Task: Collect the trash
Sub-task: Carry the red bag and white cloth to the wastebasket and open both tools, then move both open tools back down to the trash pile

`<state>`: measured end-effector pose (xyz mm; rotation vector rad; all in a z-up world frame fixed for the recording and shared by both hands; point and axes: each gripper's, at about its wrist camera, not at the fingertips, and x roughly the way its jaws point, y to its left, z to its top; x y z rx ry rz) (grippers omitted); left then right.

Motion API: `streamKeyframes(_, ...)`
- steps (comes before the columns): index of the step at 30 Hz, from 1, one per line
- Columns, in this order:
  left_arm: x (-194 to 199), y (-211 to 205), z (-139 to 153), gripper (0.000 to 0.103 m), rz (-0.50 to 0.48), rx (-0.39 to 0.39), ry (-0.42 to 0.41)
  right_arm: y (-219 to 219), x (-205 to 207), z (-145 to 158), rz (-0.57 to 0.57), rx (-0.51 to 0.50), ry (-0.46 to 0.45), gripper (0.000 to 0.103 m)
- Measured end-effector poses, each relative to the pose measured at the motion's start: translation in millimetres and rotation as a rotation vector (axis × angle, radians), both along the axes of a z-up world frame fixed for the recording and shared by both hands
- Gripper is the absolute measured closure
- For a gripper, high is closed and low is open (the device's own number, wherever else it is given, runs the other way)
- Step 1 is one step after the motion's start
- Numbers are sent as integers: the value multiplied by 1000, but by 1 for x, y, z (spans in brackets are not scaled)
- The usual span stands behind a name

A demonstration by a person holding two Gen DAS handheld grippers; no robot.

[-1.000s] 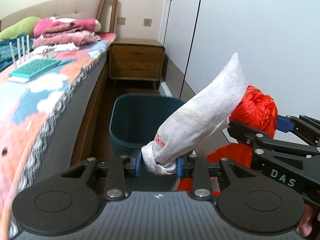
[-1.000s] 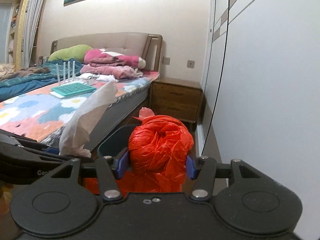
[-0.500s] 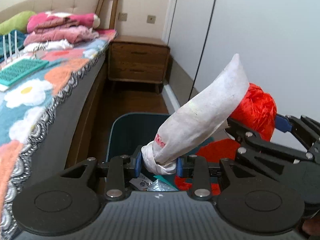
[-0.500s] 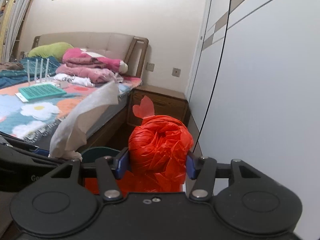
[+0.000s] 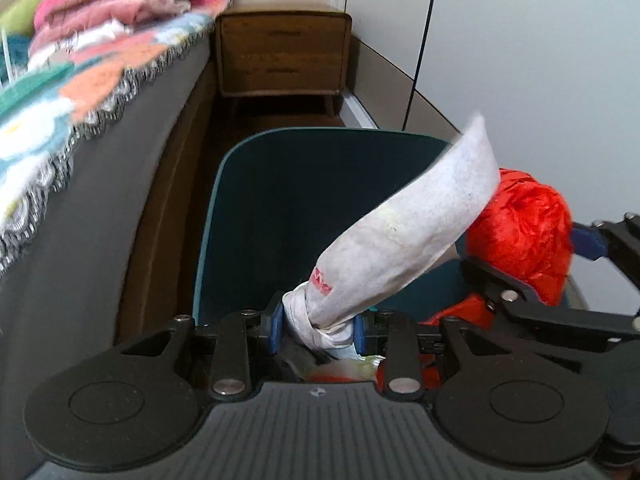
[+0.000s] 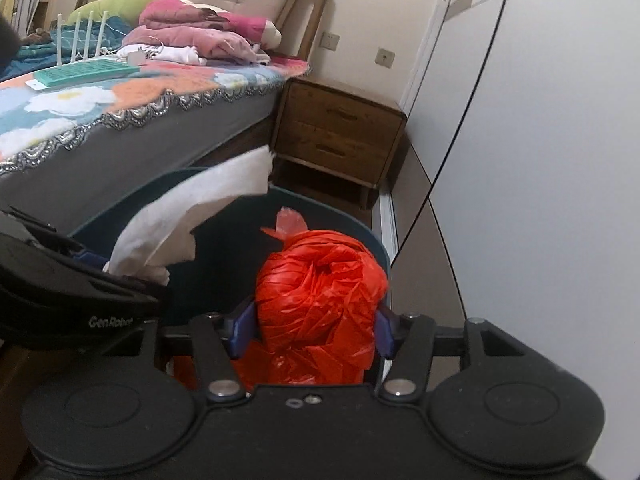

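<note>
My left gripper [image 5: 319,330] is shut on the twisted end of a white paper wrapper [image 5: 404,236] with red print, held over the open dark teal trash bin [image 5: 256,208]. My right gripper [image 6: 310,330] is shut on a crumpled red plastic bag [image 6: 320,300], held over the bin's near right side [image 6: 224,240]. The red bag also shows in the left wrist view [image 5: 524,232], just right of the wrapper. The wrapper shows in the right wrist view [image 6: 192,208]. Some trash lies at the bin's bottom, mostly hidden by my left gripper.
The bed [image 6: 120,92] with a flowered cover runs along the left, its grey side [image 5: 100,216] close to the bin. A wooden nightstand [image 5: 282,56] stands behind the bin. White wardrobe doors [image 6: 552,160] close off the right.
Both grippers have moved forward and tilted down over the bin, so the bin now fills the middle of both views. Both still hold their items.
</note>
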<state>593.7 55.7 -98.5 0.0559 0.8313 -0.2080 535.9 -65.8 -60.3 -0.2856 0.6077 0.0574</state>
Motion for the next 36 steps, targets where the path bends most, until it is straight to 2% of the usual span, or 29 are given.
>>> streamKeyframes(5,-2,-7,-3,71,-11,60,-7,-4,-6,-5,22,-2,23,37)
streamKeyframes(8,-5,-10,-3,69,-6,80,-10,-7,-12,-5,24,-3,25,29)
streamKeyframes(10,-9,-12,-1,55,5,91,-16,-9,-15,-3,27,-7,21,27)
streamKeyframes(14,-23,-9,8,39,17,63,-38,-16,-26,5,28,16,7,22)
streamKeyframes(16,-33,-7,15,38,14,33,-50,-20,-35,11,30,37,-7,20)
streamKeyframes(20,-55,-3,28,38,18,18,-72,-27,-54,22,31,88,-23,20)
streamKeyframes(27,-108,-1,43,37,-7,-6,-108,-46,-100,43,46,200,-59,13)
streamKeyframes(28,-118,-1,44,34,-12,-9,-109,-48,-107,45,48,210,-62,13)
streamKeyframes(32,-151,0,45,33,-26,-33,-113,-56,-134,48,58,241,-82,11)
streamKeyframes(36,-182,1,43,30,-33,-41,-104,-58,-157,44,68,236,-92,8)
